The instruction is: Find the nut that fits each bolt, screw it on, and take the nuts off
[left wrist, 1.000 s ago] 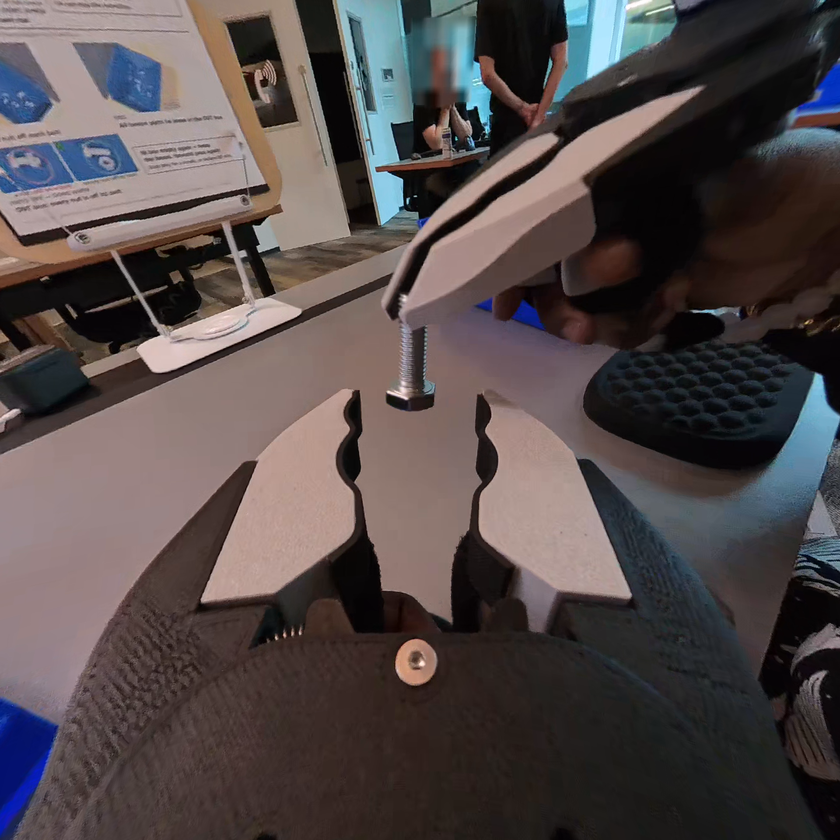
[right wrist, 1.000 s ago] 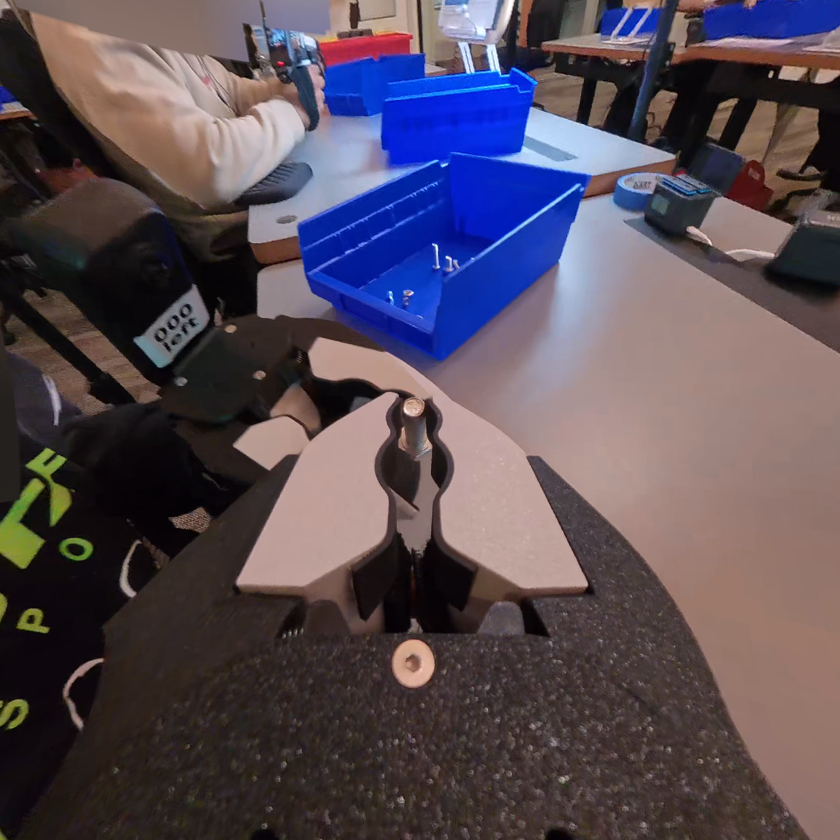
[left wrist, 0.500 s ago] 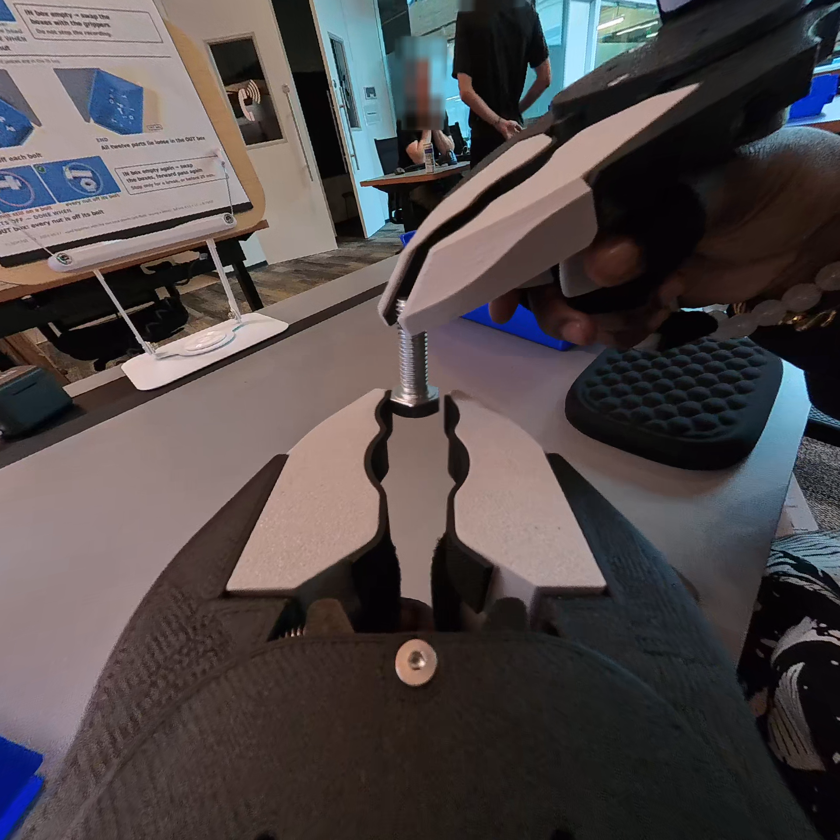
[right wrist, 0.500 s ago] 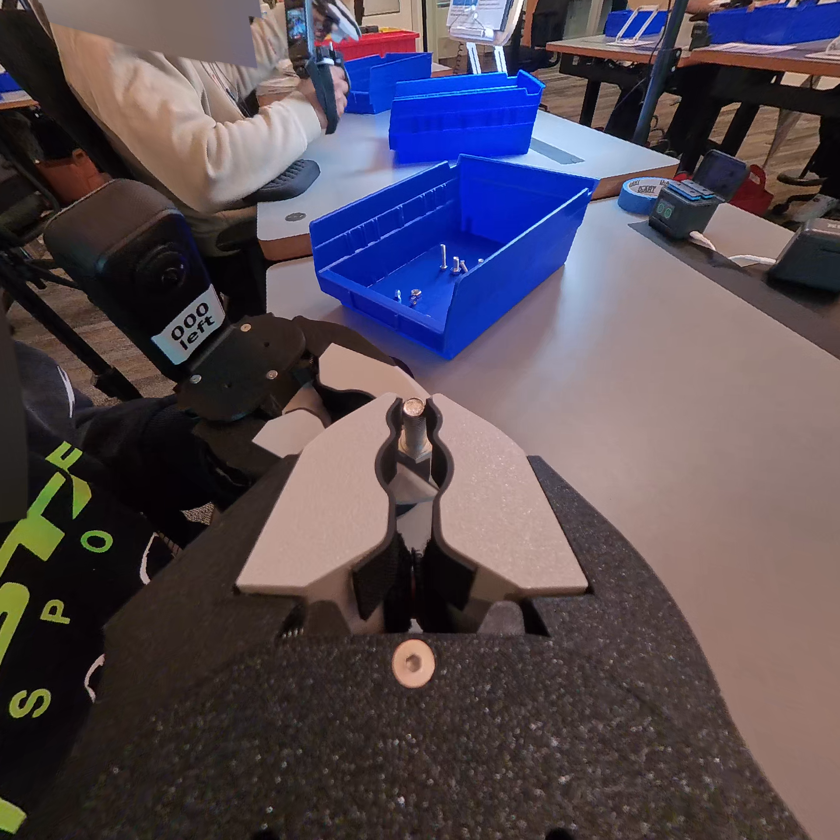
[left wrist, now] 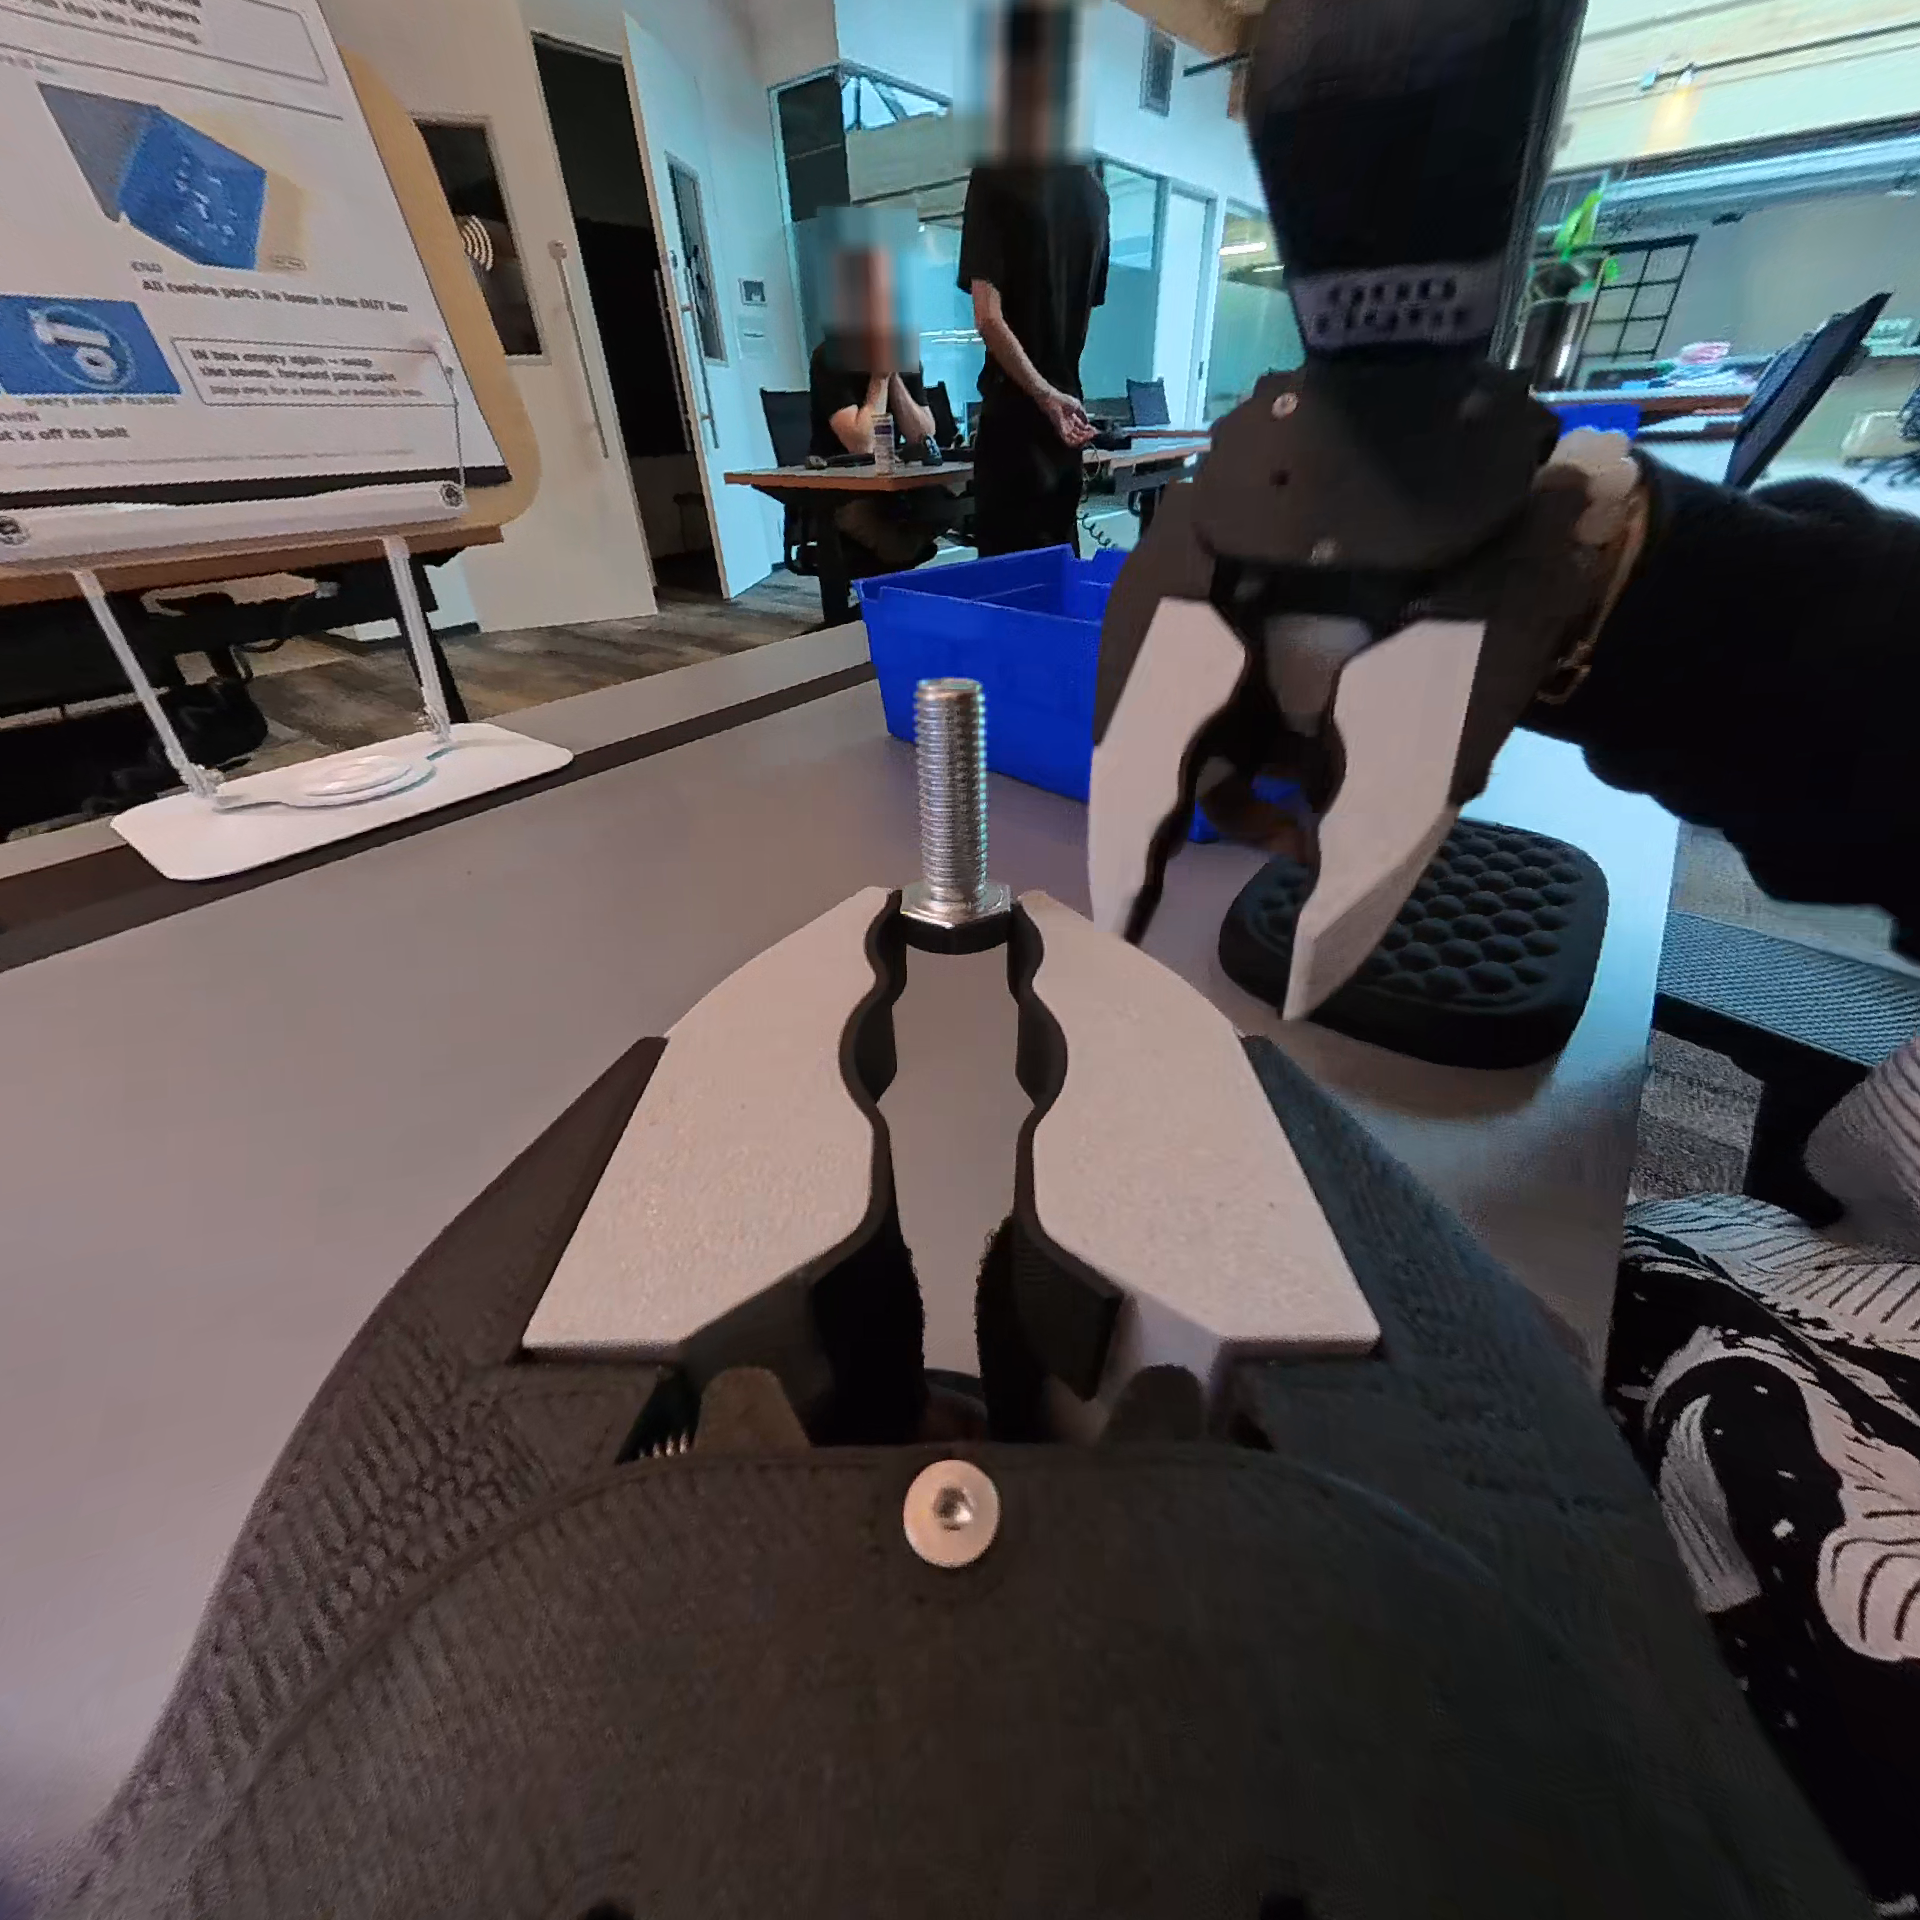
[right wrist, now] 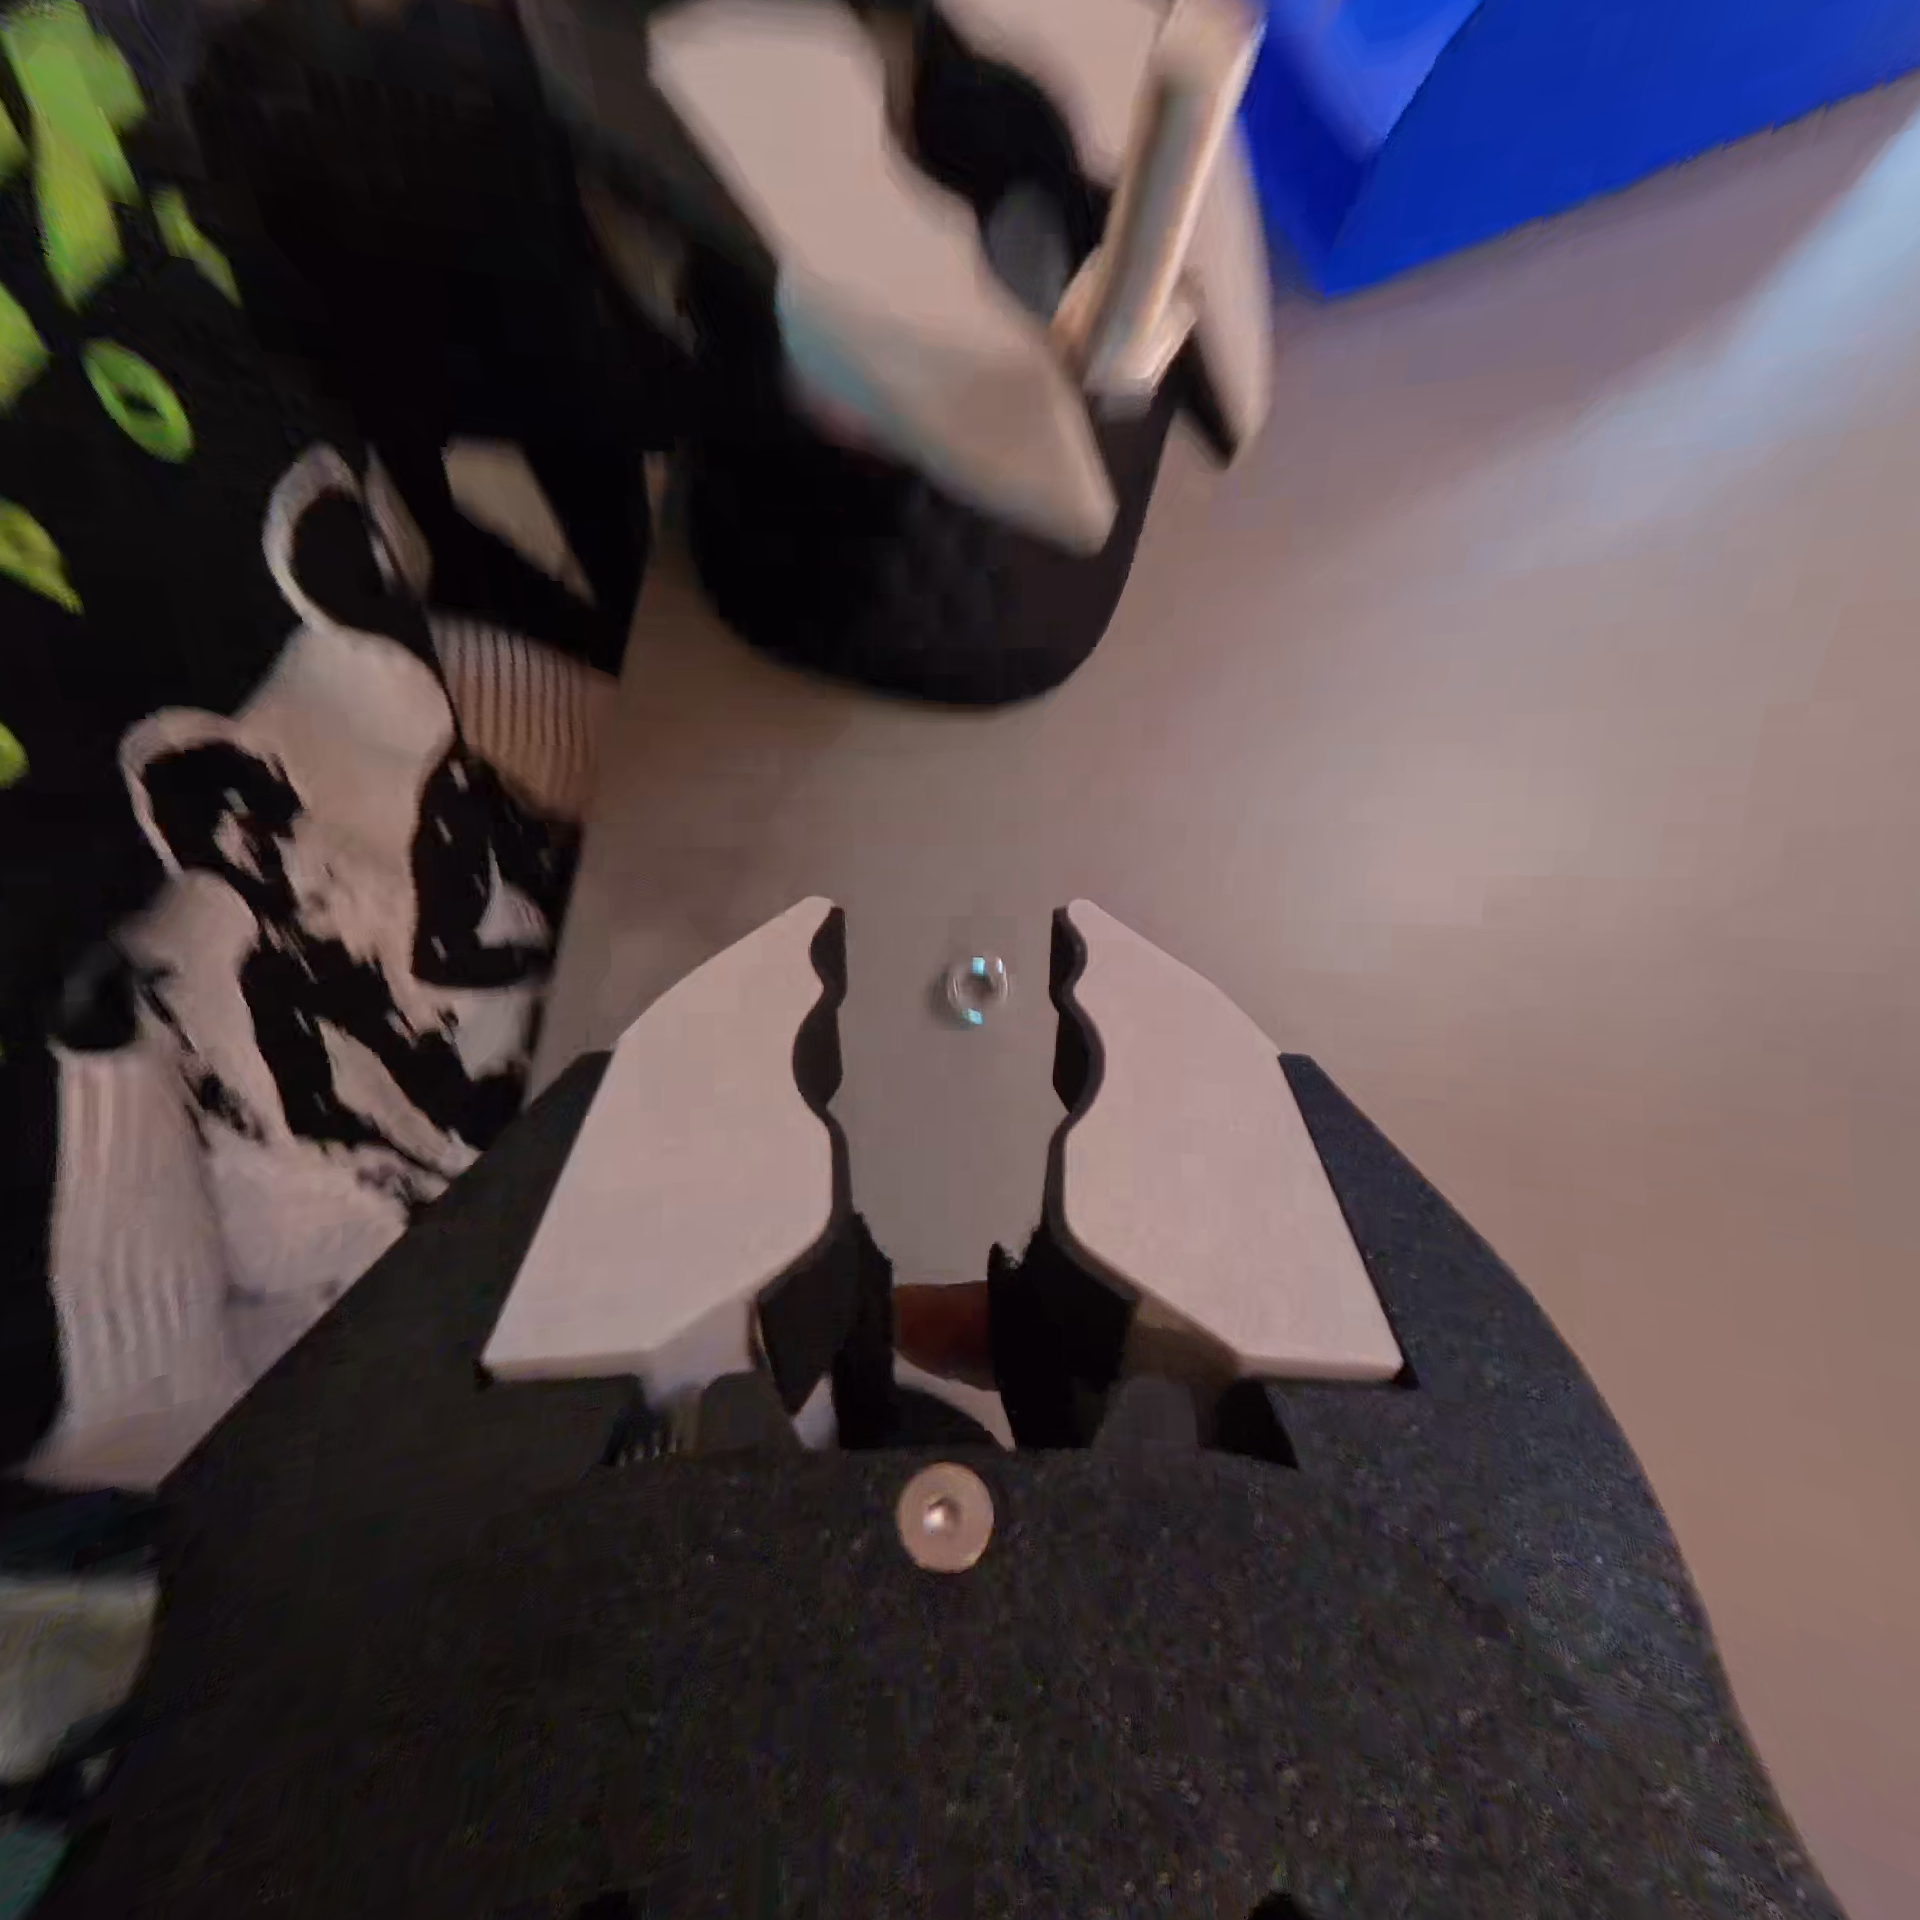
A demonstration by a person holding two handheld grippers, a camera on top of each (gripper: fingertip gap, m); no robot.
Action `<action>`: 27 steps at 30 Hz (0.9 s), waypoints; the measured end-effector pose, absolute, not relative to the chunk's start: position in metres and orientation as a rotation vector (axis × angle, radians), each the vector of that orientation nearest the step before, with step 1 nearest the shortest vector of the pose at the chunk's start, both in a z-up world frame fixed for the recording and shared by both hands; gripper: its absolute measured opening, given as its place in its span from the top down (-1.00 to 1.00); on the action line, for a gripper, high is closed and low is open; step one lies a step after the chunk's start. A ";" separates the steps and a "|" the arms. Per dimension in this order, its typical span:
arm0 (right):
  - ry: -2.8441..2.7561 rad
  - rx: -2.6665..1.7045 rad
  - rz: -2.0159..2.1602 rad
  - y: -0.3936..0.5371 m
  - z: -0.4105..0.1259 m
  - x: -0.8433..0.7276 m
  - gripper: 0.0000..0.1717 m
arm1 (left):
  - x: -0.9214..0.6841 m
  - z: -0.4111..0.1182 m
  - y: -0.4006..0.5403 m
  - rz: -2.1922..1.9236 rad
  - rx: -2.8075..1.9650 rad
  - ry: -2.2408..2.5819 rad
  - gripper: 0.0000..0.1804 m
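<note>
My left gripper [left wrist: 953, 914] is shut on the hex head of a silver bolt [left wrist: 951, 790], which stands upright with its thread pointing up. The right wrist view shows the same bolt [right wrist: 1143, 281], blurred, in the left gripper at the top. My right gripper [right wrist: 945, 914] is open and holds nothing. It points down at the grey table [right wrist: 1455, 831]. A small silver nut [right wrist: 977, 992] lies on the table, seen between its spread fingers and touching neither. The right gripper also shows in the left wrist view [left wrist: 1207, 966], to the right of the bolt, jaws apart.
A blue bin [left wrist: 987, 644] stands behind the bolt and shows at the top right of the right wrist view [right wrist: 1558, 125]. A black dimpled pad [left wrist: 1455, 935] lies on the table's right part. A sign stand [left wrist: 343, 779] is at far left. Two people are in the background. About 7 cm separates my left fingertips from my right.
My left gripper closed on the bolt's head. My right gripper let go of the bolt's thread, opened, and swung away down over the nut on the table.
</note>
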State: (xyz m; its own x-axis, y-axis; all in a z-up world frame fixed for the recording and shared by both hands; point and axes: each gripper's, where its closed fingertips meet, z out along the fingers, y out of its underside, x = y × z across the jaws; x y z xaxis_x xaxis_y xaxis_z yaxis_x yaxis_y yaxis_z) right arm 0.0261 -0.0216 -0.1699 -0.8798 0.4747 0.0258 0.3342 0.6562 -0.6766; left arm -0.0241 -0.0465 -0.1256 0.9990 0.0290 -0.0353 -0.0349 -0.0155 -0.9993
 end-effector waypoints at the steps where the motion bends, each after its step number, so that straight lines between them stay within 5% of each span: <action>1: -2.738 -0.631 0.956 -0.019 -0.181 0.027 0.57 | -0.025 -0.127 -0.047 0.056 -1.590 0.003 0.79; 13: -2.885 -0.842 0.579 -0.013 -0.234 0.022 0.64 | -0.023 -0.130 -0.046 0.043 -1.595 0.020 0.79; 27: -2.848 -0.677 0.732 -0.015 -0.213 0.024 0.80 | -0.005 -0.125 -0.044 -0.082 -1.594 0.142 0.79</action>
